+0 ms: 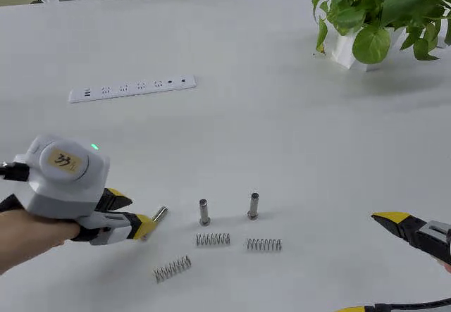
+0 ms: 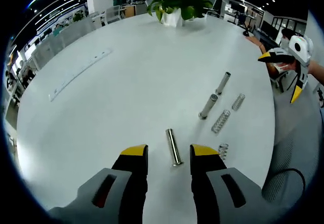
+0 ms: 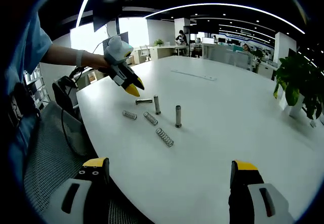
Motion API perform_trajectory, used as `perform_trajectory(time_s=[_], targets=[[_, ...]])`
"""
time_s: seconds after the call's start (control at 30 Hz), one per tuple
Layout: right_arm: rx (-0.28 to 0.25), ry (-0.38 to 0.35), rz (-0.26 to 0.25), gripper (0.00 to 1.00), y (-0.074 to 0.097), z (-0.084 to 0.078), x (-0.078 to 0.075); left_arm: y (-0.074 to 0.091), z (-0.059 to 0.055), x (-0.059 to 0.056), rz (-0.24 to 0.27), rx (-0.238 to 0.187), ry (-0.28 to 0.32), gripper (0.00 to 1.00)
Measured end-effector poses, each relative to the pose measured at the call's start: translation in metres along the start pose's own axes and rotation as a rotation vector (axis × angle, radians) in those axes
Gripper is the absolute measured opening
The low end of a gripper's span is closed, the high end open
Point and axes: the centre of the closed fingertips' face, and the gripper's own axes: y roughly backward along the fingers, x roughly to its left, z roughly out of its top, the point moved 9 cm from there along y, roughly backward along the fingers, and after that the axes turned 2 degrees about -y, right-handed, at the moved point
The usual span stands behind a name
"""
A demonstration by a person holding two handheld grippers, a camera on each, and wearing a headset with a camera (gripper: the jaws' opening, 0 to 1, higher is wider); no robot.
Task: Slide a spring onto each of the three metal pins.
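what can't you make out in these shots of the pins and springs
Lying pin: head view, one end hidden behind the left gripper.
Nearest spring: left gripper view, partly behind that gripper's jaw.
Right gripper: head view, body cut off by the frame edge.
Power strip: head view, socket details too small.

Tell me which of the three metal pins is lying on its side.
The silver metal pin lying flat between the jaws of the open left gripper. The middle pin and the rightmost pin in the head view stand upright.
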Motion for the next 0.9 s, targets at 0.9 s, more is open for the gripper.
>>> perform_trajectory(time_s=[0.9], targets=[[0.041,0.017,0.026,0.99,-0.006,-0.002,0.002,-0.040,0.010,-0.004,0.003,0.141,0.044,0.13]])
